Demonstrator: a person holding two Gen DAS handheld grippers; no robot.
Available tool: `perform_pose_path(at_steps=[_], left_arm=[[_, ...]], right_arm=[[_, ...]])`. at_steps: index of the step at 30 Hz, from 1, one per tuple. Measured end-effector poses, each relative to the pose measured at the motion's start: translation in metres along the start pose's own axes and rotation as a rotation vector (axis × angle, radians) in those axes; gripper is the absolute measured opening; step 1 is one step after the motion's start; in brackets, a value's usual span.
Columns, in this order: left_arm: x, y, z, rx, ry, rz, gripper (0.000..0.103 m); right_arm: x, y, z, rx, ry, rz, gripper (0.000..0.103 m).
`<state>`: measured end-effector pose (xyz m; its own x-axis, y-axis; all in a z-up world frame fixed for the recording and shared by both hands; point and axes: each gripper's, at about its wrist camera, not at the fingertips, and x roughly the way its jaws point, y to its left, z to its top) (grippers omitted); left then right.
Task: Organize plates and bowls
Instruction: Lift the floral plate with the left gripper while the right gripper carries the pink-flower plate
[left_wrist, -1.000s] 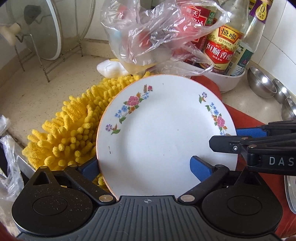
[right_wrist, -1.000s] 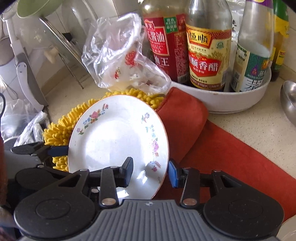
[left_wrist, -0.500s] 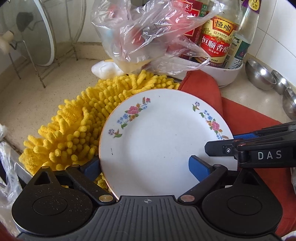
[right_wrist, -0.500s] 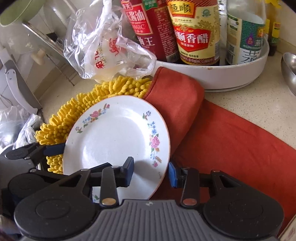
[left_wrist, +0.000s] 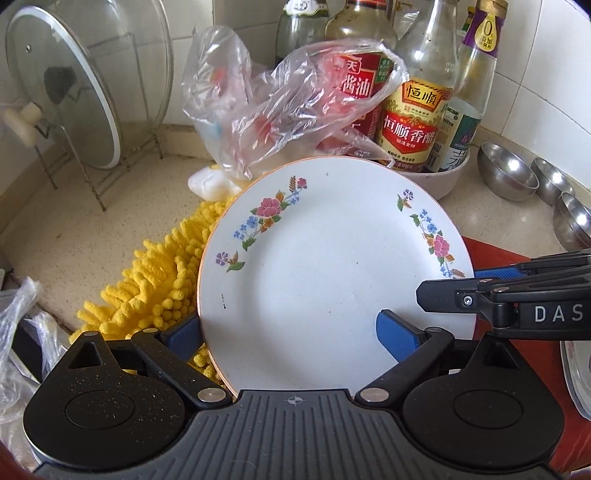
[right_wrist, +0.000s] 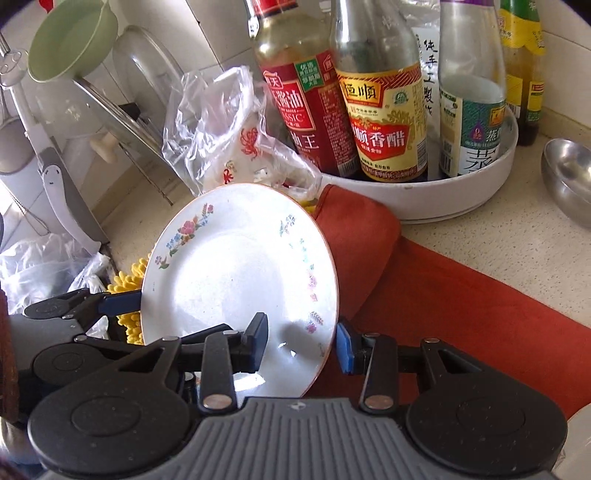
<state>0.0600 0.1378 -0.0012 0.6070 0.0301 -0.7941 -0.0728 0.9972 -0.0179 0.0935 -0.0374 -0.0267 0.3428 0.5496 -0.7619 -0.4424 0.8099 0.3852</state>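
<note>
A white plate (left_wrist: 314, 277) with a flower pattern and a thin orange rim is held tilted above the yellow mat and the red cloth. My left gripper (left_wrist: 288, 334) is shut on its near left part, one blue pad under the left rim and the other on the face. The right gripper (right_wrist: 301, 338) is shut on the right rim of the plate (right_wrist: 229, 277), with its black finger on the face and its blue pad behind. In the left wrist view the right gripper (left_wrist: 461, 288) reaches in from the right. In the right wrist view the left gripper (right_wrist: 110, 302) shows at the plate's left.
A yellow chenille mat (left_wrist: 147, 280) and a red cloth (right_wrist: 443, 295) lie under the plate. Behind are a clear plastic bag (left_wrist: 288, 110) and a white tray (right_wrist: 461, 199) of sauce bottles. Steel bowls (left_wrist: 506, 173) sit at the right. A glass lid (left_wrist: 66, 92) stands in a wire rack at the left.
Both grippers have risen with the plate between them. Its far rim has tipped up, so it now hides more of the mat and reaches the bottle tray.
</note>
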Motion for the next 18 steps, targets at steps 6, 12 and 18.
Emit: perform_pose_path(at_steps=[6, 12, 18], left_arm=[[-0.011, -0.01, 0.007, 0.008, -0.042, 0.028, 0.099], [-0.024, -0.022, 0.013, 0.015, -0.081, 0.064, 0.099], [-0.038, -0.033, 0.02, 0.016, -0.121, 0.086, 0.099]], right_arm=[[-0.016, 0.0, 0.001, -0.009, -0.05, 0.021, 0.038], [-0.032, -0.002, 0.005, -0.033, -0.096, 0.038, 0.038], [-0.052, -0.006, 0.009, -0.045, -0.142, 0.059, 0.038]])
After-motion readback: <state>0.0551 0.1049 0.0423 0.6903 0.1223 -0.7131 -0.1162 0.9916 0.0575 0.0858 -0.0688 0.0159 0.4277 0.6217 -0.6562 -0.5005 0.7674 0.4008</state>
